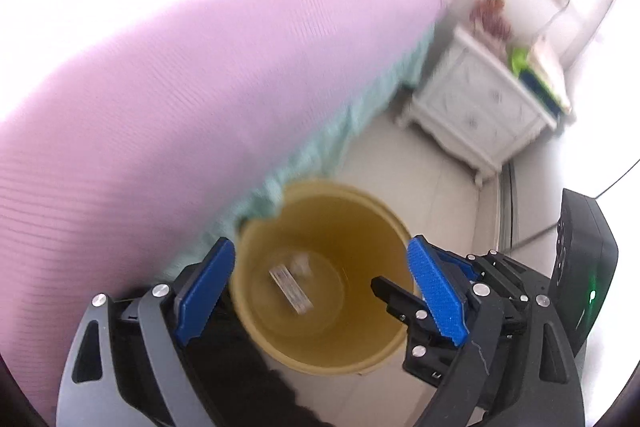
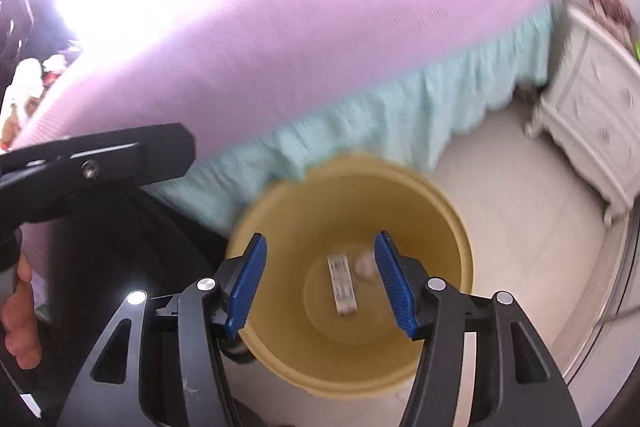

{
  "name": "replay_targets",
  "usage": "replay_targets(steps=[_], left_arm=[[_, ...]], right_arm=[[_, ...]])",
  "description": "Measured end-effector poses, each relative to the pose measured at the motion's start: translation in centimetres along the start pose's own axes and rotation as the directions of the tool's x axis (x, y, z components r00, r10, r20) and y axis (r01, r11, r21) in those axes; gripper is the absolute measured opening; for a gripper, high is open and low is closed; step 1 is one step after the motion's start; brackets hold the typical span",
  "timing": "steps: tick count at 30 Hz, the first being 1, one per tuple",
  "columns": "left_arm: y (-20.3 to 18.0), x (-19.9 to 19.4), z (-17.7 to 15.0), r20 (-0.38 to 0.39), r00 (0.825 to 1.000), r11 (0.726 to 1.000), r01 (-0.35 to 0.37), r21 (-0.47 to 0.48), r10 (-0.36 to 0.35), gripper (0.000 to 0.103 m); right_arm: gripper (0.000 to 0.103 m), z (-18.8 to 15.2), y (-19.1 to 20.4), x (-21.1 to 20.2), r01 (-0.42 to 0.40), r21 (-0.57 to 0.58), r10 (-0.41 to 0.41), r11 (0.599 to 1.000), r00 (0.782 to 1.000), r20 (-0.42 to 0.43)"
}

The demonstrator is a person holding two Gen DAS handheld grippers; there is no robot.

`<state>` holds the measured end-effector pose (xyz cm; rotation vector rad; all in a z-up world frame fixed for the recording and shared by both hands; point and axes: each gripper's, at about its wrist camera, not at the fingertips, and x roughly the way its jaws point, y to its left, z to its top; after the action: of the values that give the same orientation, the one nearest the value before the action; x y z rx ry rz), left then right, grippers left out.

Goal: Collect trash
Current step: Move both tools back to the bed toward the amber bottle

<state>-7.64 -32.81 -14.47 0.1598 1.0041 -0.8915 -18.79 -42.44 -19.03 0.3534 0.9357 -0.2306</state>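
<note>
A yellow trash bin (image 1: 332,359) stands on the pale floor beside the bed; it also shows in the right wrist view (image 2: 448,227). At its bottom lie a flat white wrapper (image 1: 291,291) (image 2: 342,285) and a small crumpled white piece (image 2: 364,265). My left gripper (image 1: 320,287) is open and empty above the bin's mouth. My right gripper (image 2: 320,283) is open and empty above the bin too. The right gripper's body (image 1: 584,267) shows at the right edge of the left wrist view; the left gripper's body (image 2: 96,159) shows at the left of the right wrist view.
A bed with a pink cover (image 1: 180,87) (image 2: 300,27) and a teal skirt (image 2: 380,119) fills the left and far side. A white nightstand (image 1: 476,107) (image 2: 596,115) with items on top stands at the right by the wall.
</note>
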Motion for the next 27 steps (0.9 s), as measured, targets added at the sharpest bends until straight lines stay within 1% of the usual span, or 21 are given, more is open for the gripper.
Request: replay_targets(steps=[2,3,5,6,8,9,10,12,14,15,16,17,18,21,23,25,26,27], left_arm=[[1.1,-3.3,0.3,0.088,0.995,0.999,-0.04,-0.022,0.042,0.089],[1.8,-4.8,0.3,0.13,0.99,0.998,-0.057,-0.038,0.062,0.091],[3.5,-7.9,0.3,0.212,0.97,0.991,-0.105,-0.08,0.119,0.093],[4.5,-9.3,0.0,0.244,0.957,0.986,-0.134,-0.1,0.155,0.093],[6.4,-12.3,-0.3,0.301,0.921,0.966,-0.208,-0.156,0.246,0.094],[7.4,-13.5,-0.5,0.322,0.904,0.956,-0.234,-0.18,0.282,0.095],[8.7,-14.9,-0.9,0.34,0.883,0.941,-0.264,-0.212,0.325,0.095],[11.1,-17.4,-1.6,0.361,0.84,0.907,-0.319,-0.275,0.405,0.098],[13.3,-19.4,-2.1,0.368,0.81,0.877,-0.343,-0.335,0.457,0.099],[14.5,-20.7,-2.6,0.372,0.79,0.858,-0.354,-0.371,0.487,0.099],[15.7,-21.4,-3.0,0.37,0.777,0.844,-0.366,-0.392,0.509,0.099],[16.8,-22.3,-3.4,0.362,0.765,0.828,-0.381,-0.411,0.532,0.099],[17.9,-23.3,-3.8,0.354,0.752,0.811,-0.396,-0.431,0.556,0.099],[20.6,-25.5,-5.0,0.344,0.726,0.778,-0.414,-0.473,0.596,0.099],[22.3,-26.4,-5.7,0.334,0.706,0.751,-0.424,-0.507,0.624,0.099],[23.9,-27.6,-6.6,0.334,0.695,0.736,-0.419,-0.532,0.637,0.099],[24.5,-28.0,-6.9,0.336,0.69,0.731,-0.415,-0.542,0.641,0.099],[24.8,-28.2,-7.0,0.337,0.689,0.729,-0.412,-0.547,0.642,0.099]], right_arm=[[0.055,1.6,1.4,-1.2,-0.016,-0.036,0.018,0.999,0.998,0.061],[0.055,2.4,1.9,-1.8,-0.025,-0.053,0.03,0.998,0.996,0.088],[0.057,4.1,4.2,-3.0,-0.058,-0.104,0.073,0.993,0.986,0.151],[0.059,4.7,5.1,-3.4,-0.071,-0.124,0.092,0.99,0.981,0.173],[0.071,6.2,7.7,-4.3,-0.107,-0.192,0.148,0.975,0.966,0.212],[0.072,6.8,9.2,-4.7,-0.118,-0.227,0.173,0.967,0.956,0.239],[0.074,7.3,10.7,-5.0,-0.133,-0.26,0.202,0.956,0.944,0.259],[0.079,8.3,13.5,-5.2,-0.17,-0.312,0.259,0.935,0.927,0.272],[0.085,9.3,16.1,-5.3,-0.207,-0.348,0.313,0.915,0.907,0.282],[0.086,9.7,17.4,-5.2,-0.229,-0.372,0.344,0.9,0.896,0.281],[0.088,10.1,18.4,-5.2,-0.243,-0.392,0.366,0.887,0.888,0.279],[0.095,10.5,19.7,-5.2,-0.255,-0.415,0.39,0.873,0.877,0.281],[0.096,10.7,21.1,-5.2,-0.264,-0.437,0.411,0.86,0.866,0.284],[0.095,11.2,25.3,-5.3,-0.274,-0.512,0.459,0.814,0.845,0.276],[0.095,11.5,27.6,-5.3,-0.269,-0.556,0.478,0.786,0.836,0.271],[0.095,11.6,30.1,-4.8,-0.28,-0.606,0.508,0.744,0.827,0.242],[0.095,11.4,31.1,-4.3,-0.286,-0.627,0.518,0.725,0.826,0.222],[0.095,11.4,32.1,-3.8,-0.285,-0.641,0.517,0.713,0.831,0.206]])
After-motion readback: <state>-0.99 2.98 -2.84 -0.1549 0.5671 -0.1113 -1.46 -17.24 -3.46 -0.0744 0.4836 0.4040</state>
